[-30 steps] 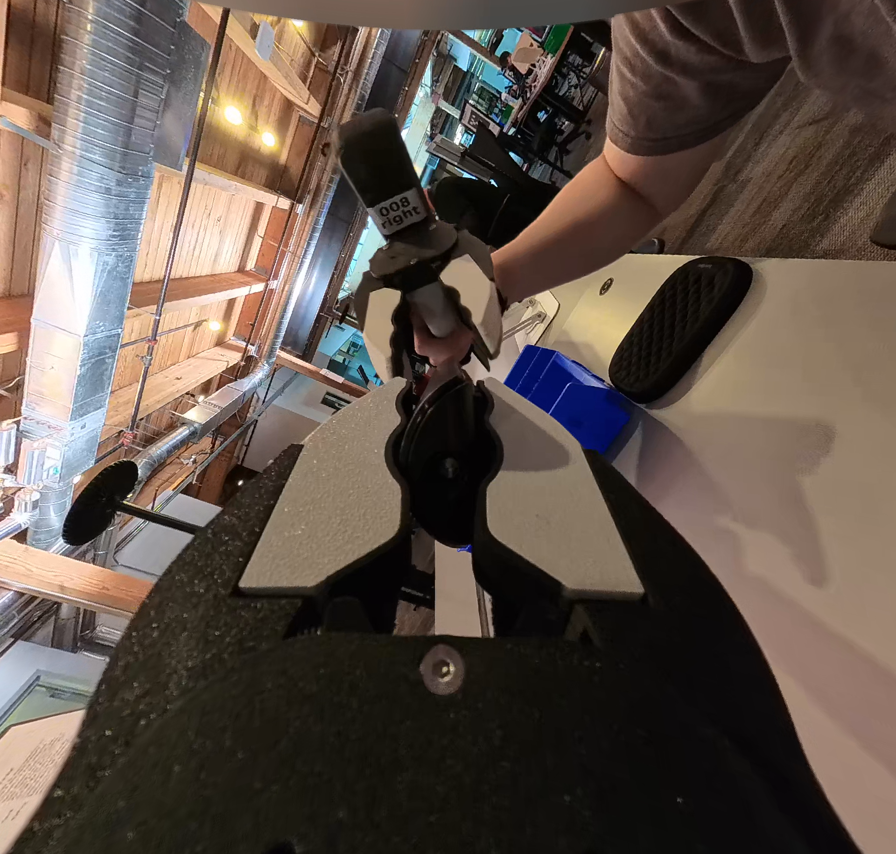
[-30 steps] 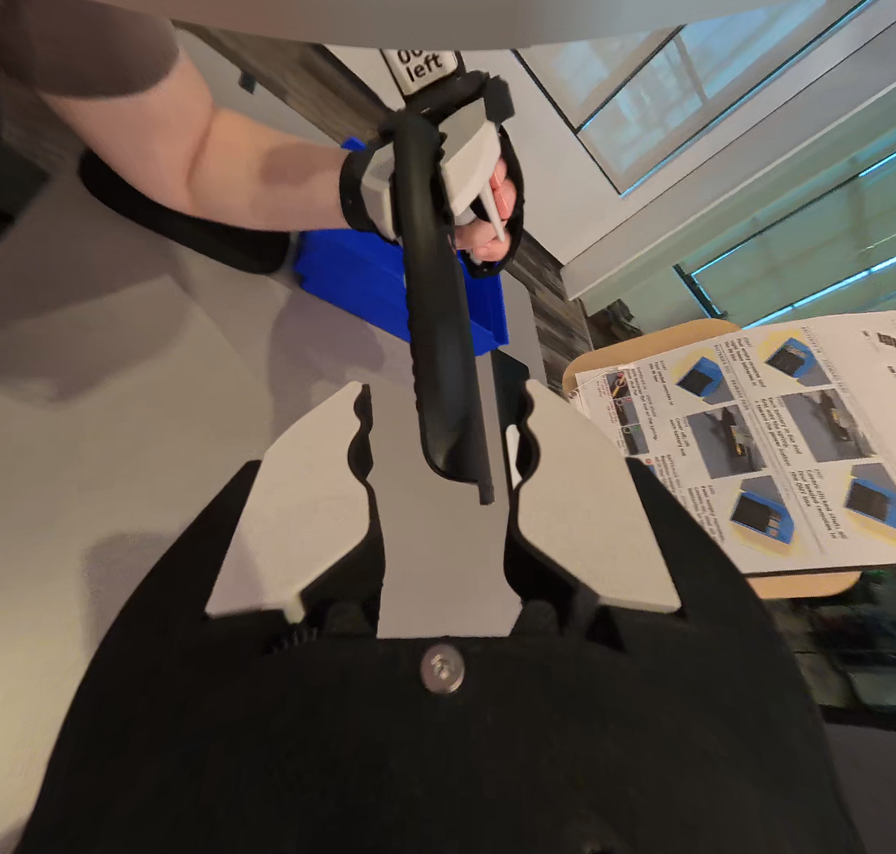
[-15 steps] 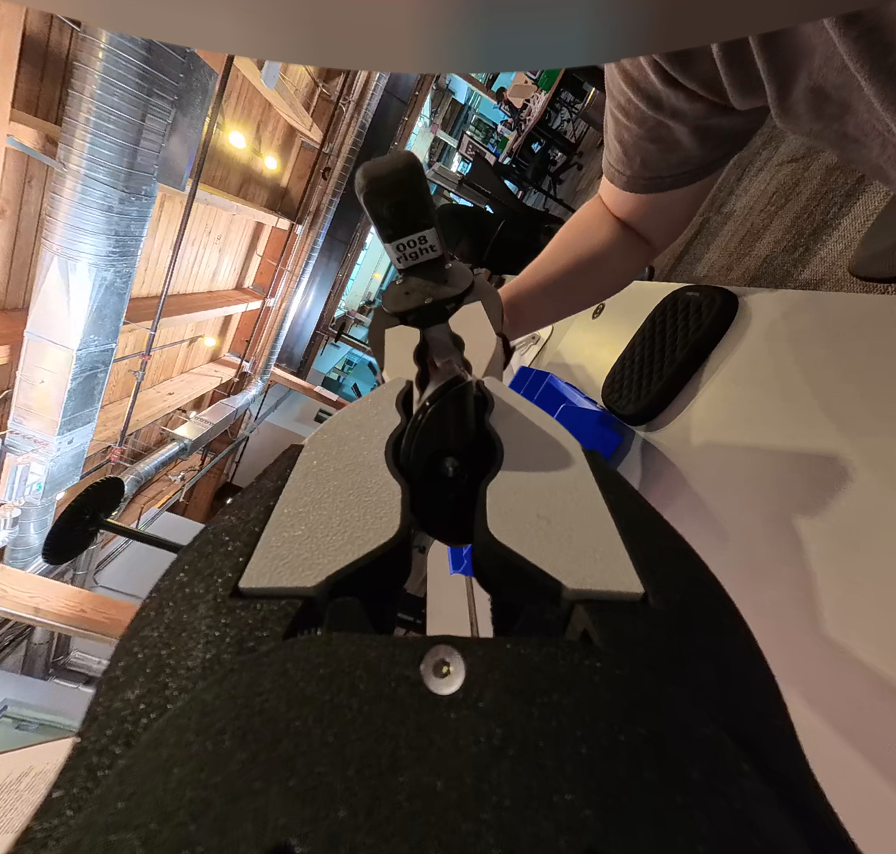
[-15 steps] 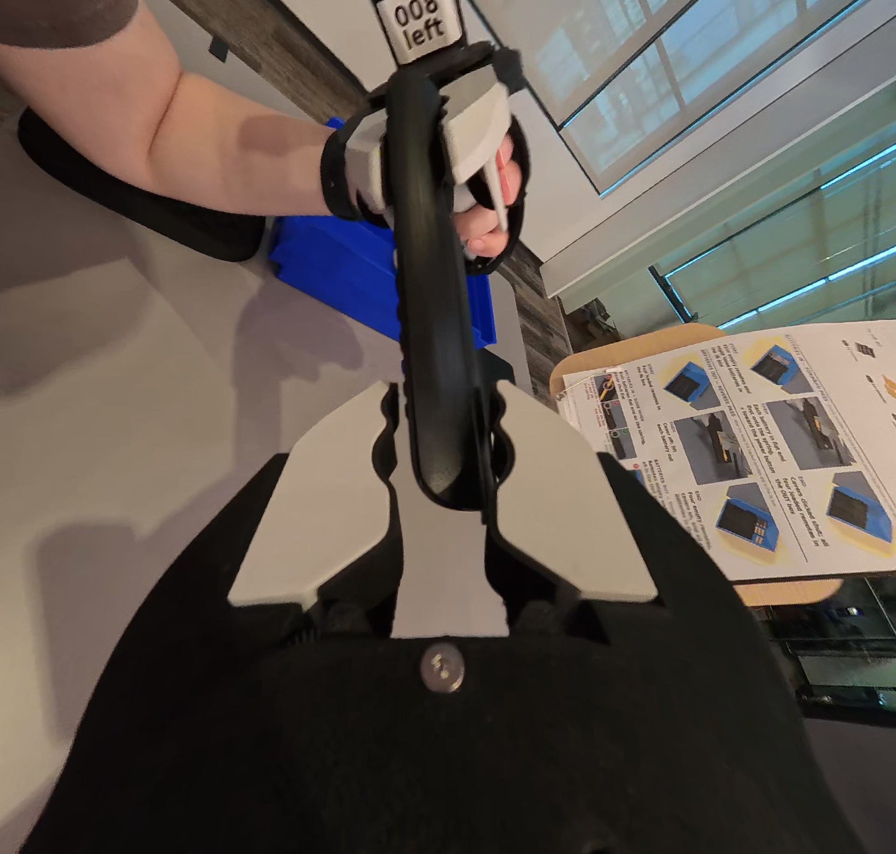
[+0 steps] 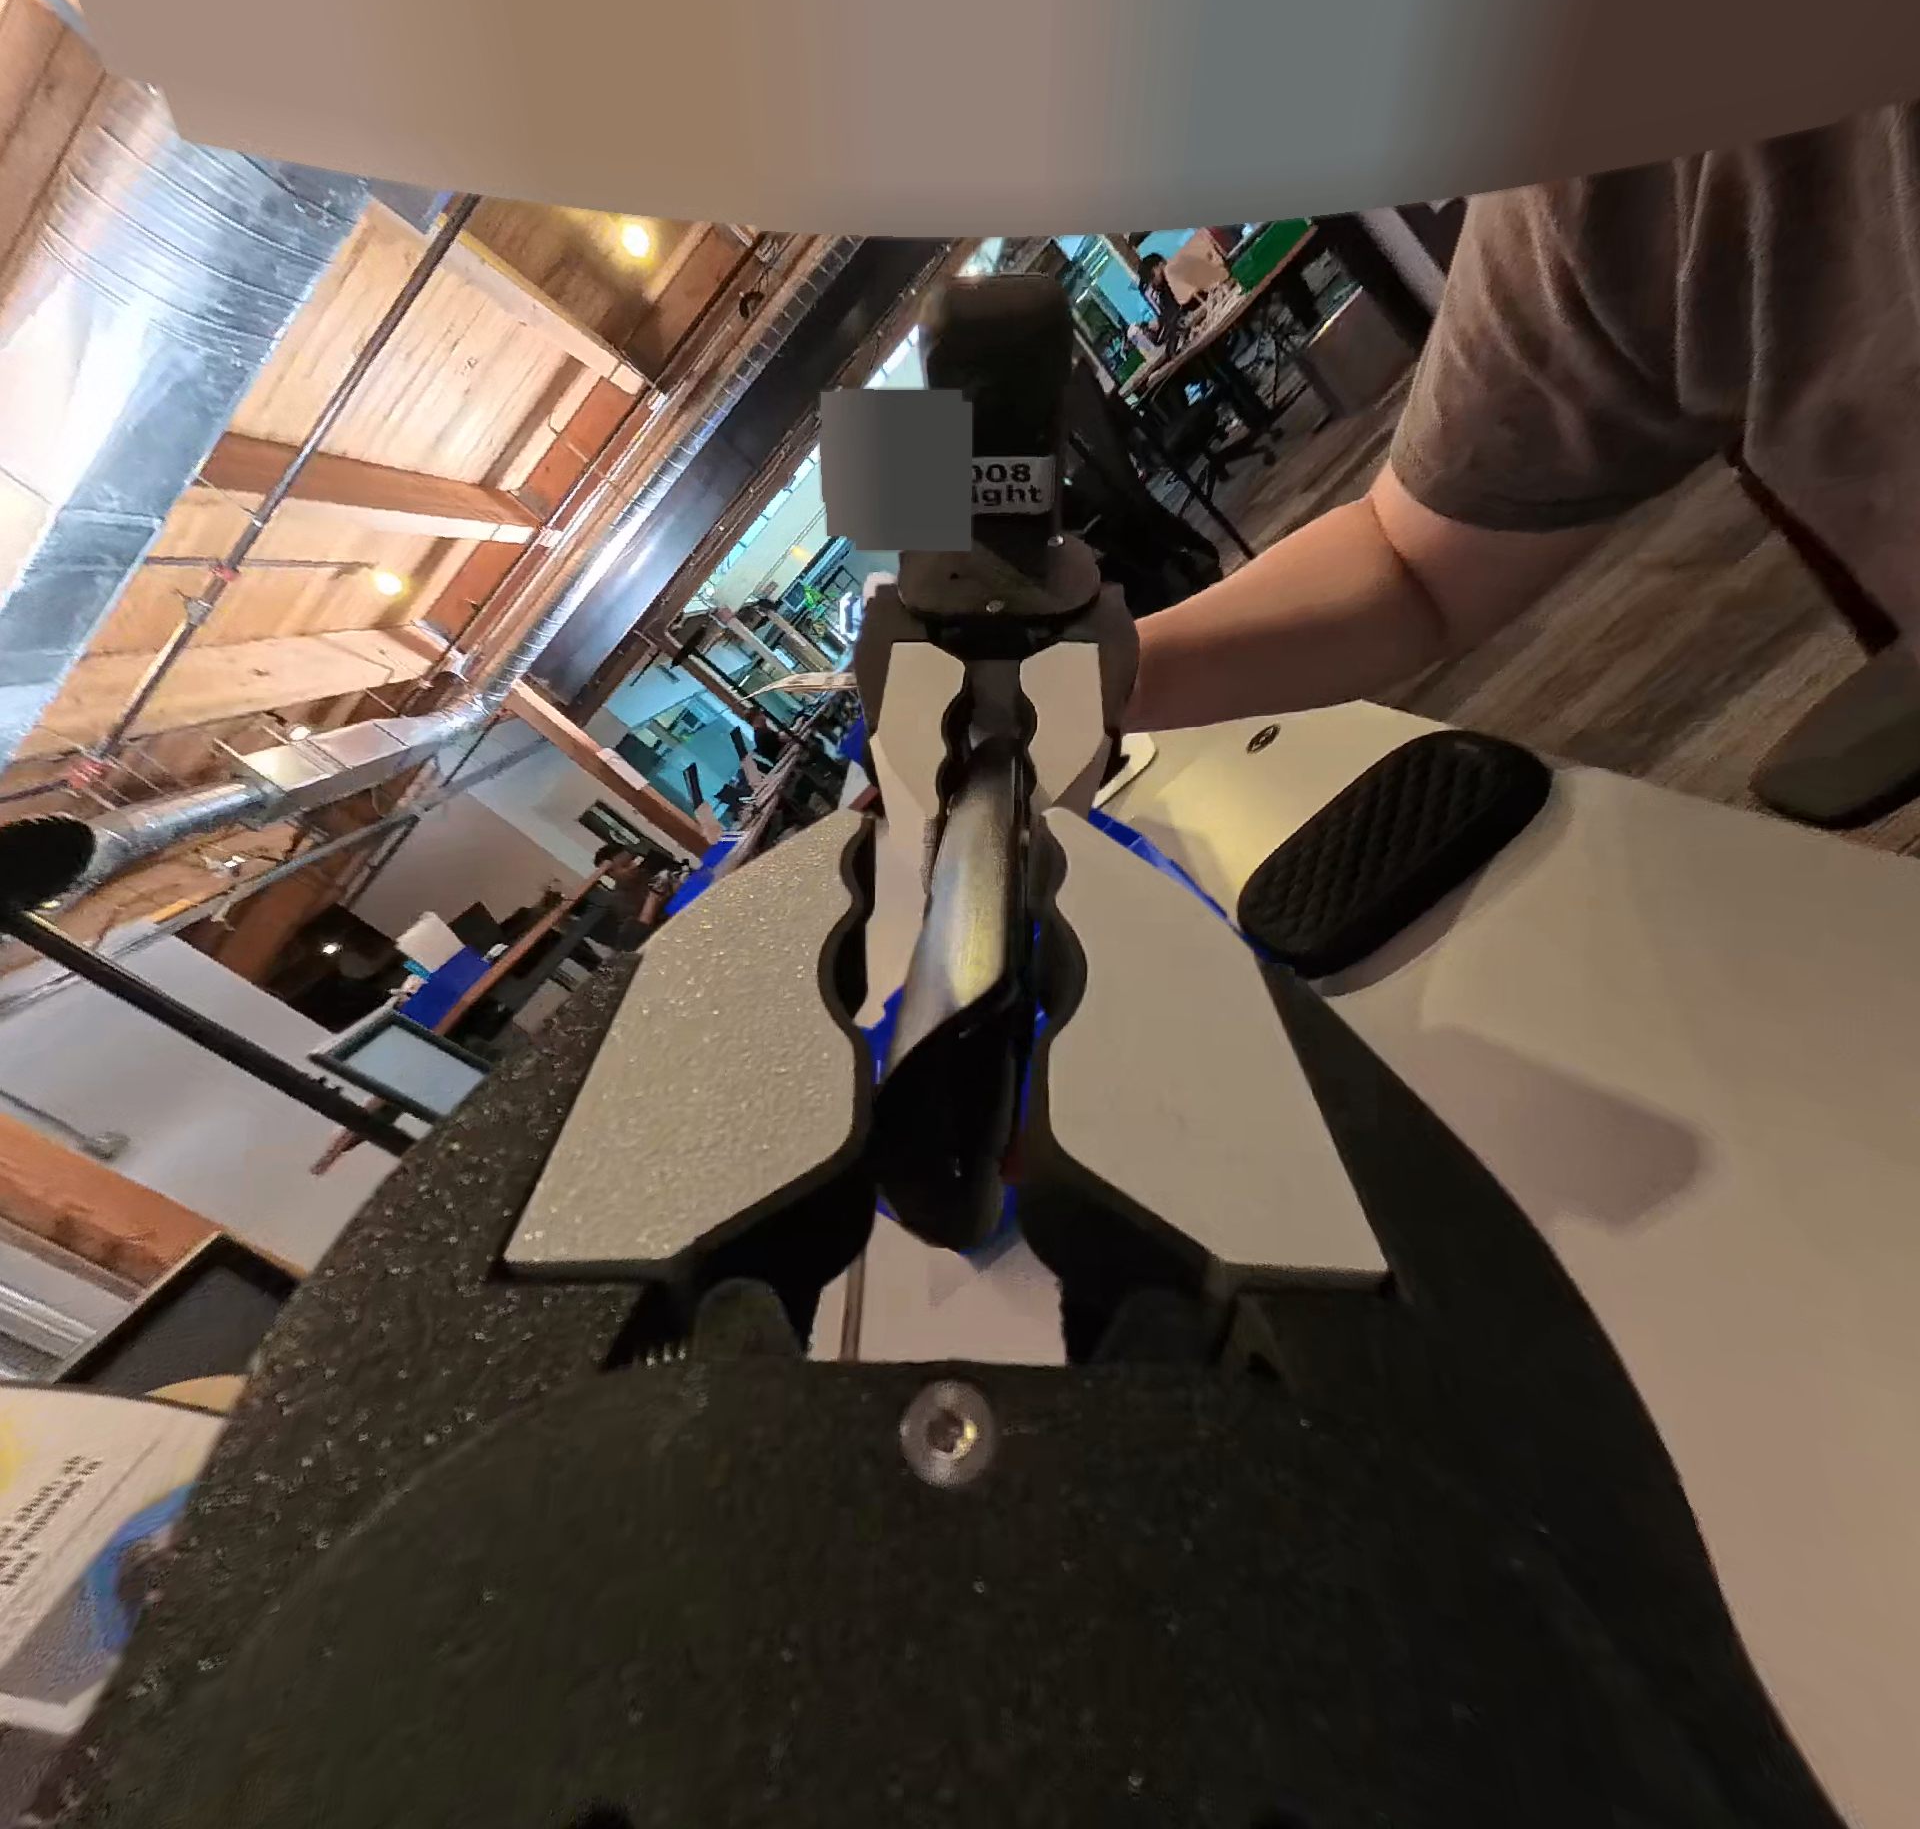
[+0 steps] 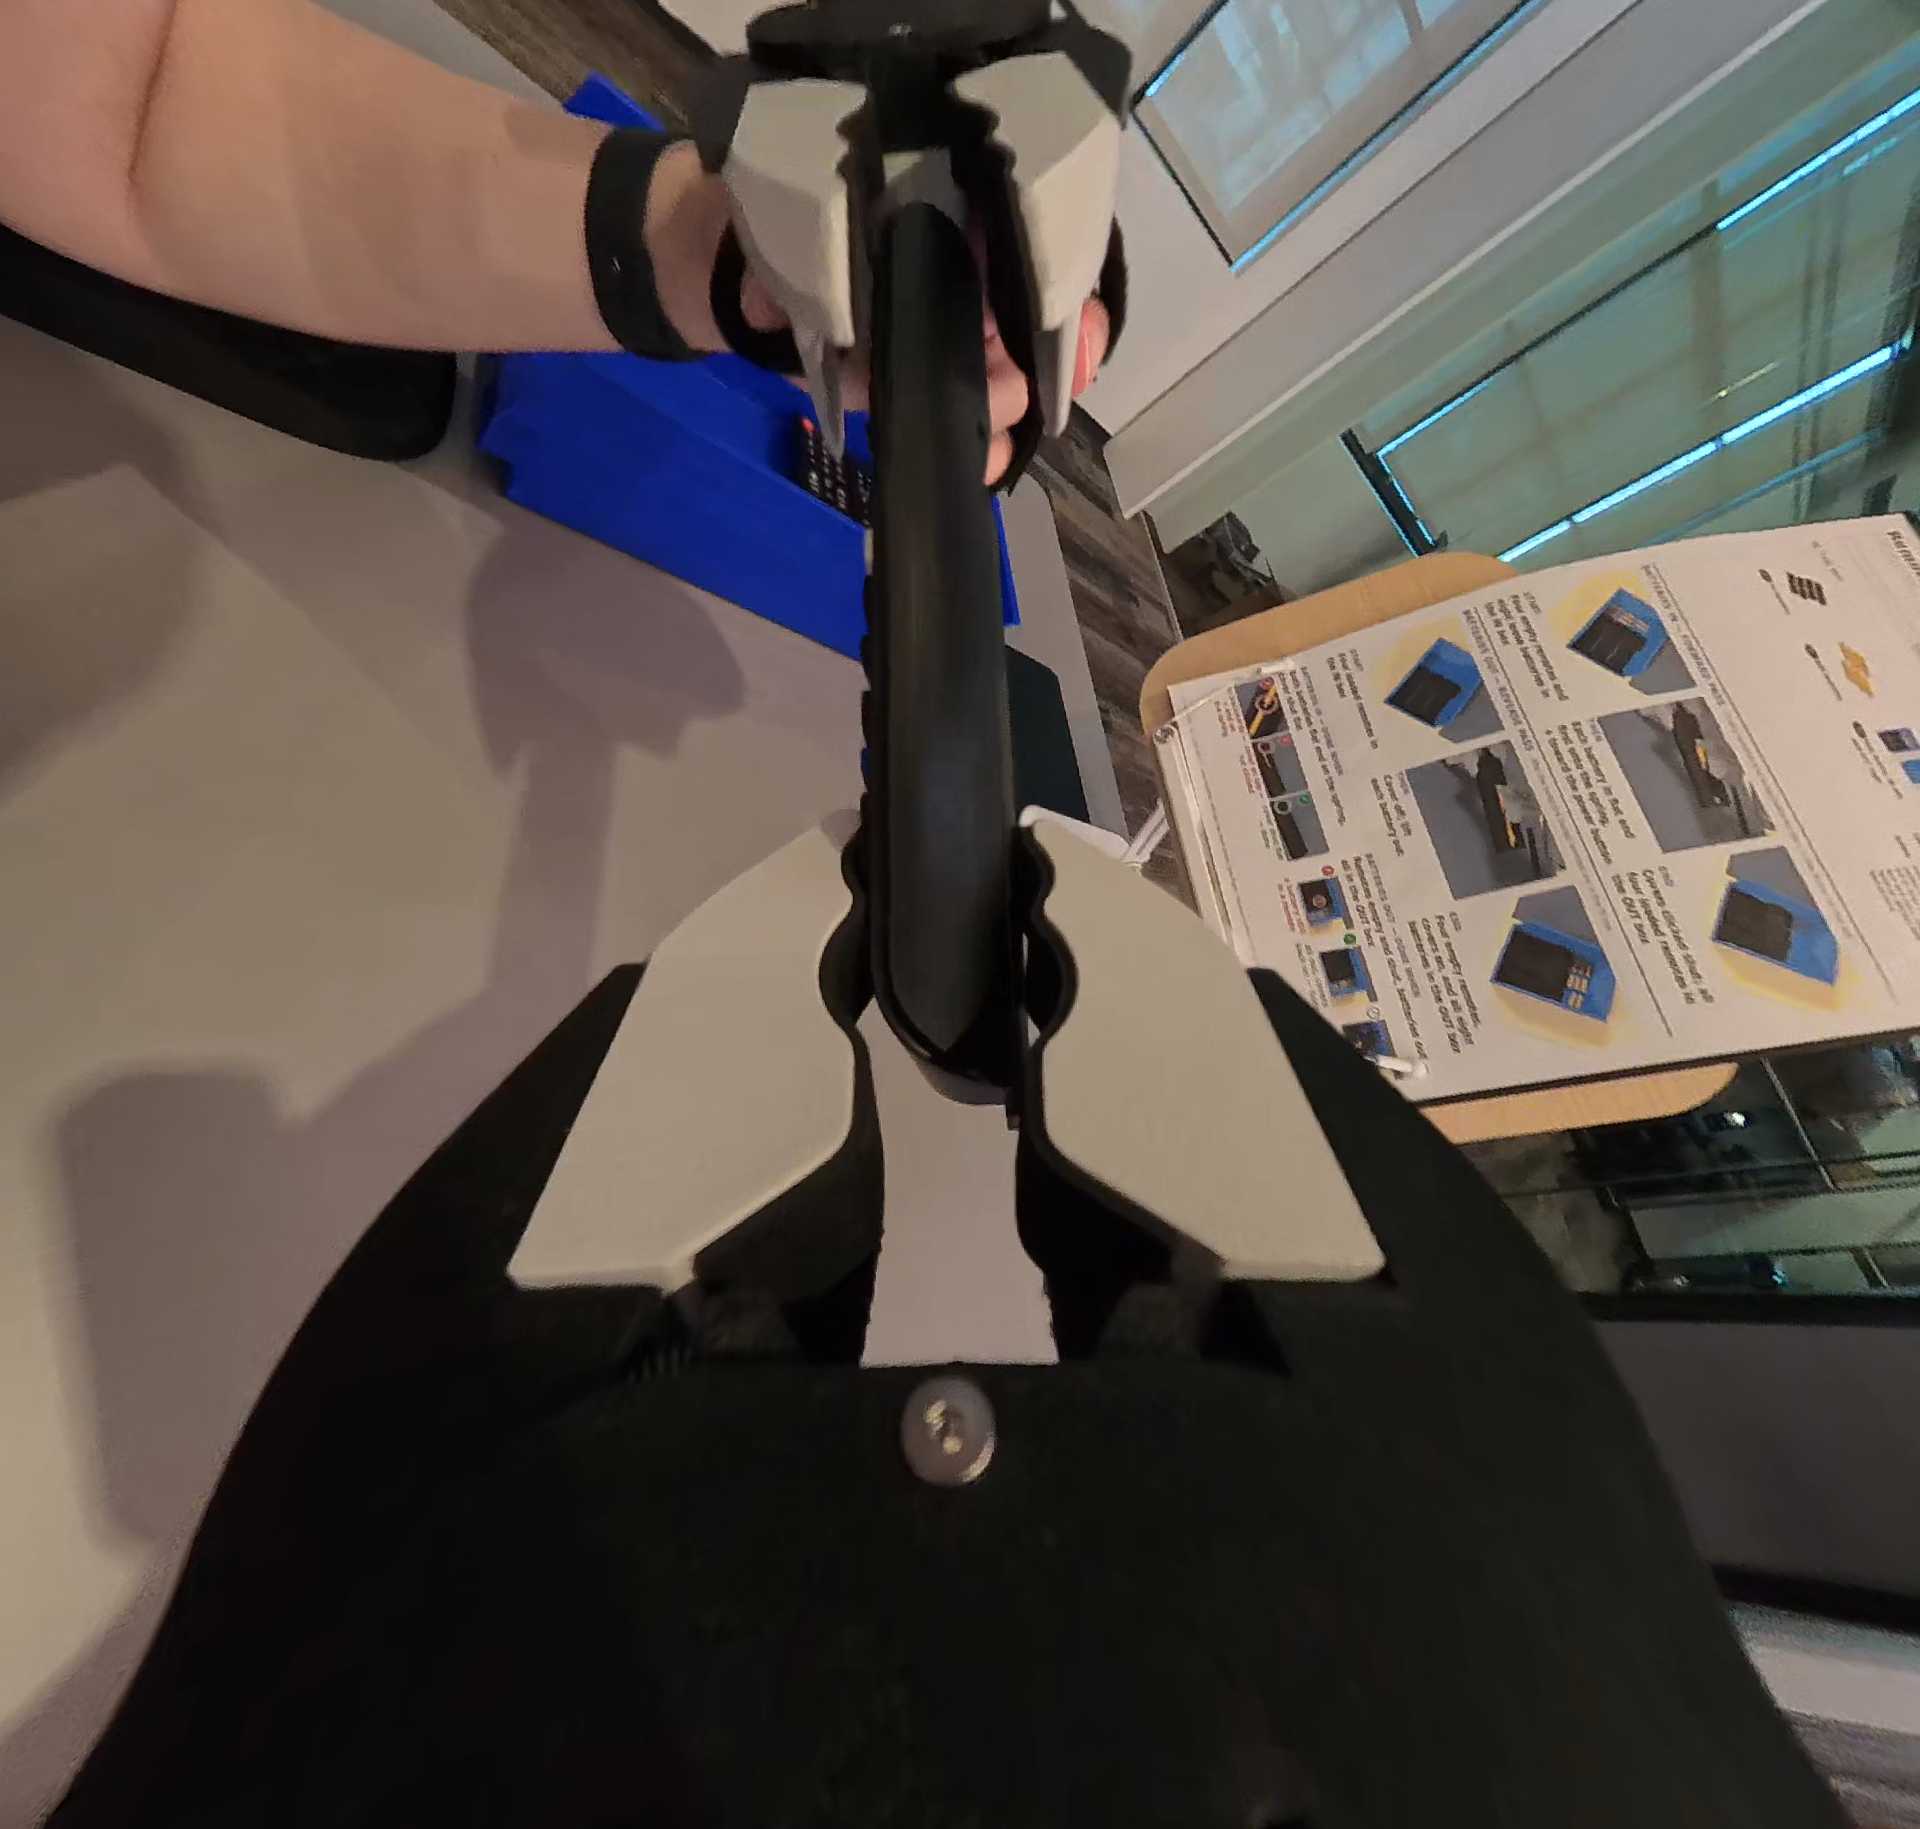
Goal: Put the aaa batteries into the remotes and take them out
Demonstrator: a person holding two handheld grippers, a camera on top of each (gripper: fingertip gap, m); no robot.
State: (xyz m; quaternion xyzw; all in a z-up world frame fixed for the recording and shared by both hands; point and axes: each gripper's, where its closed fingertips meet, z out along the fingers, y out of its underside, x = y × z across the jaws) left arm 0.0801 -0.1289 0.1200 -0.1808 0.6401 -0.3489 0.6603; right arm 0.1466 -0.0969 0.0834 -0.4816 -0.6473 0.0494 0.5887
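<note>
A long black remote (image 6: 935,636) is held in the air between both grippers, one at each end. My right gripper (image 6: 940,844) is shut on its near end in the right wrist view. My left gripper (image 6: 940,397) grips the far end there, with a hand behind it. In the left wrist view my left gripper (image 5: 951,844) is shut on the remote (image 5: 961,1000), and the right gripper (image 5: 987,792) faces it, closed on the other end. No batteries show in either view.
A blue bin (image 6: 675,491) stands on the white table (image 6: 260,740) under the remote, with another remote (image 6: 831,460) inside. A black textured pad (image 5: 1392,880) lies beside the bin. A printed instruction sheet (image 6: 1558,792) rests on a round wooden table to the right.
My right gripper was open around the remote's end a second ago and has closed on it. The two grippers have come closer and now line up end to end.
</note>
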